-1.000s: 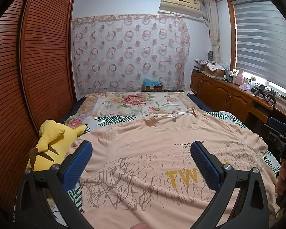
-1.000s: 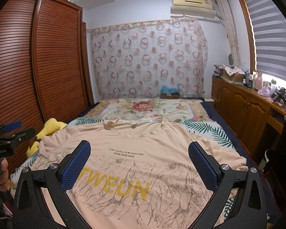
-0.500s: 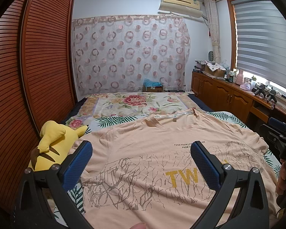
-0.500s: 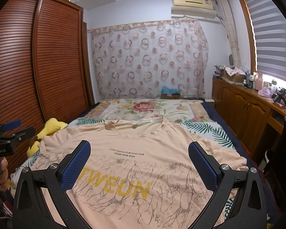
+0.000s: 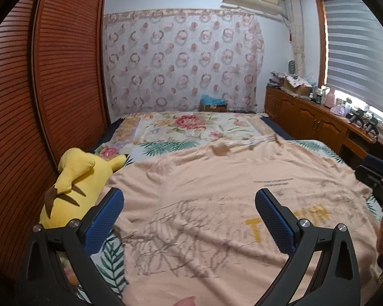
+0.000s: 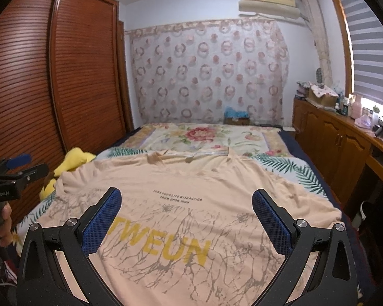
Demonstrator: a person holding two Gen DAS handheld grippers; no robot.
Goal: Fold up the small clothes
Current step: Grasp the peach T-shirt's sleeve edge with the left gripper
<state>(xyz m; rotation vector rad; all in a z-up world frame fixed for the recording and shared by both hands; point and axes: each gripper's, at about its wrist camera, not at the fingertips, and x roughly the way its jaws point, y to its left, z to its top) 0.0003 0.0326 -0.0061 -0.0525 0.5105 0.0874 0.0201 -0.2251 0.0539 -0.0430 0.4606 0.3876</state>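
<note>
A peach T-shirt (image 5: 217,191) (image 6: 191,183) lies spread flat on the bed, front up, collar toward the far end, with yellow letters "TWEUN" and grey crackle print. My left gripper (image 5: 189,214) hovers open above the shirt's left half, its blue pads wide apart and empty. Over the printed chest my right gripper (image 6: 186,214) is open too, holding nothing. Each gripper shows at the edge of the other's view: the right gripper (image 5: 378,178) and the left gripper (image 6: 12,176), held in a hand.
A yellow plush toy (image 5: 76,186) (image 6: 71,160) lies at the bed's left edge against the slatted wooden wardrobe (image 5: 38,102). A floral bedspread (image 5: 191,127) covers the far half. Wooden cabinets (image 6: 344,140) with clutter run along the right under the window.
The left wrist view has shifted a little, with the plush toy and shirt now sitting slightly further right and blurred. Both grippers remain open; the shirt lies as before.
</note>
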